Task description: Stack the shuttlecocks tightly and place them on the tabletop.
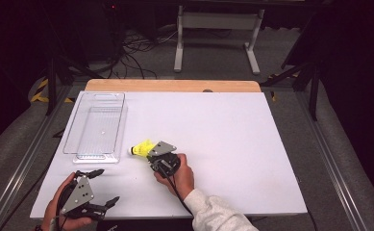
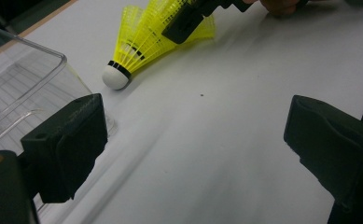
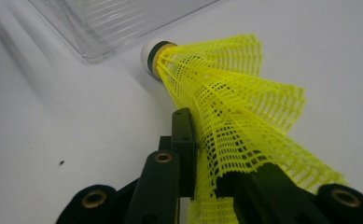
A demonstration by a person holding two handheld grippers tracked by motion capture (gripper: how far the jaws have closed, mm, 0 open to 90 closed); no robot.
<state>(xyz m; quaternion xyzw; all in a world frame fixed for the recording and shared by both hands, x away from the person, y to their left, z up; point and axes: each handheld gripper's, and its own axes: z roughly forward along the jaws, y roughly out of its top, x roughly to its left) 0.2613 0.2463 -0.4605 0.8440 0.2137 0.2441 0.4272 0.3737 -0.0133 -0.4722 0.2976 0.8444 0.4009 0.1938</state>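
A yellow shuttlecock (image 1: 142,147) with a white cork tip lies on the white table, cork toward the clear bin. My right gripper (image 1: 154,153) is shut on its mesh skirt (image 3: 235,126); the jaws pinch the skirt's rim. The left gripper view shows the shuttlecock (image 2: 142,42) ahead with the right gripper's jaw on its skirt. My left gripper (image 1: 105,186) sits near the table's front left corner, open, with nothing between its fingers (image 2: 67,144).
A clear plastic bin (image 1: 98,126), empty, stands at the table's left, just beyond the shuttlecock's cork. The white table surface (image 1: 223,134) stretches right and back. A wooden edge (image 1: 175,85) runs along the far side.
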